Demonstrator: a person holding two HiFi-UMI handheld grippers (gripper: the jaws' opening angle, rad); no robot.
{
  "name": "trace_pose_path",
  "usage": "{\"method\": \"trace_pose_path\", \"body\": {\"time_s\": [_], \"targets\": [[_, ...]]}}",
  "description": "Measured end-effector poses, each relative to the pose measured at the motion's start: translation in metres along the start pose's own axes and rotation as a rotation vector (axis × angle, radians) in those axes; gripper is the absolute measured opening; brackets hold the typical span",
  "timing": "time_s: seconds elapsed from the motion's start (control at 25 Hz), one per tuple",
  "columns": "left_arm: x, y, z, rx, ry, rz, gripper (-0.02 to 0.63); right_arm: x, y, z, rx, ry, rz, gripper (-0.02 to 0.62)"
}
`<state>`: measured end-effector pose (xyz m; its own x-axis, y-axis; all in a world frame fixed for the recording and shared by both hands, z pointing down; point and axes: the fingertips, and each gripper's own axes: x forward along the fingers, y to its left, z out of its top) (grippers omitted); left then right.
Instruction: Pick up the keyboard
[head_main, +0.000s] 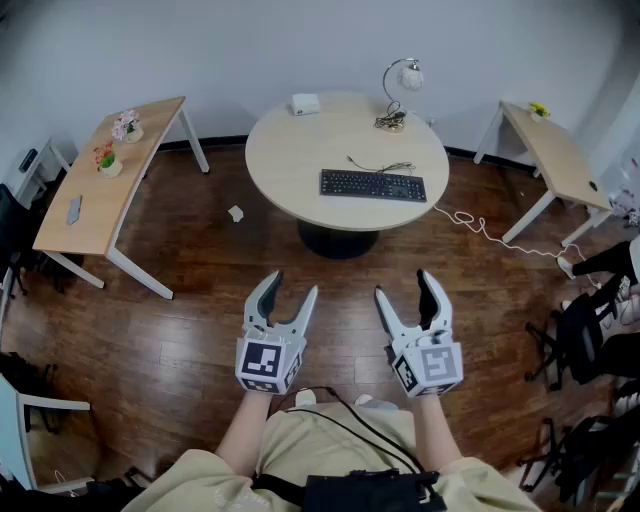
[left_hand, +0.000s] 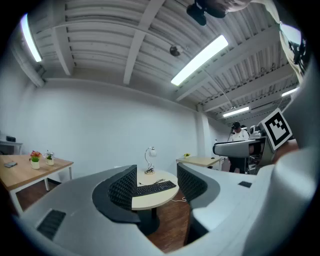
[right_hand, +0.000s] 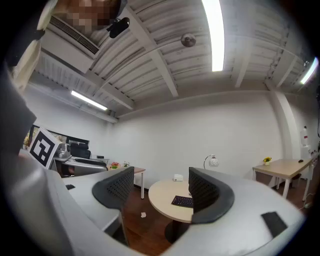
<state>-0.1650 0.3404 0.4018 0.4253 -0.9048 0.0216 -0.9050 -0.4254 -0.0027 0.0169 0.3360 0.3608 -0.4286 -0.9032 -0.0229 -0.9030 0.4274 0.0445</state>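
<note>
Head view: a person stands on the wooden floor (head_main: 180, 330) and holds the left gripper (head_main: 293, 285) and the right gripper (head_main: 403, 284) out level, side by side. Both are well short of the round table (head_main: 290, 150). The left fingers (head_main: 266, 298) stand apart with a narrower gap. The right fingers (head_main: 432, 295) are spread wide. Nothing sits between either pair. The keyboard (head_main: 373, 185) lies flat on the round table, on its near right part, untouched and well apart from both grippers. A thin dark cable (head_main: 380, 165) lies just behind it. A lamp (head_main: 397, 95) stands at the table's far edge and a white box (head_main: 305, 103) sits at the far left edge. A white cord (head_main: 490, 232) trails from the table's right side across the floor. A crumpled paper (head_main: 236, 213) lies on the floor left of the table base. The left side table (head_main: 110, 190) carries two flower pots (head_main: 126, 126). A second side table (head_main: 555, 155) stands at right.

Left gripper view: the fingers are apart with a modest gap and hold nothing. Through the gap the round table shows far off, with the keyboard and lamp on it.

Right gripper view: the fingers are wide and hold nothing. The round table and white box show between them. The keyboard is partly hidden behind the right-hand finger, and the lamp shows above that finger.
</note>
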Motion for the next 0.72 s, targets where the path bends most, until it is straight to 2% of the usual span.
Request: {"method": "trace_pose_path", "body": {"time_s": [0.16,0.24,0.4,0.52,0.72], "targets": [[0.002,0.013,0.001,0.001,0.023,-0.025,0.230,0.009,0.012,-0.005,0.006,0.027,0.004,0.356],[0.013,0.014,-0.006,-0.022,0.033,-0.033,0.230,0.012,0.001,-0.009,0.009,0.028,-0.014,0.356],[0.046,0.003,-0.016,-0.023,0.049,-0.043,0.230,0.026,-0.036,-0.020,0.038,0.035,-0.038,0.356],[0.084,-0.002,-0.014,-0.019,0.048,-0.030,0.230,0.054,-0.068,-0.028,0.049,0.011,-0.014,0.356],[0.154,-0.013,-0.017,-0.028,0.072,0.001,0.230,0.093,-0.143,-0.029,0.122,-0.047,0.000,0.356]]}}
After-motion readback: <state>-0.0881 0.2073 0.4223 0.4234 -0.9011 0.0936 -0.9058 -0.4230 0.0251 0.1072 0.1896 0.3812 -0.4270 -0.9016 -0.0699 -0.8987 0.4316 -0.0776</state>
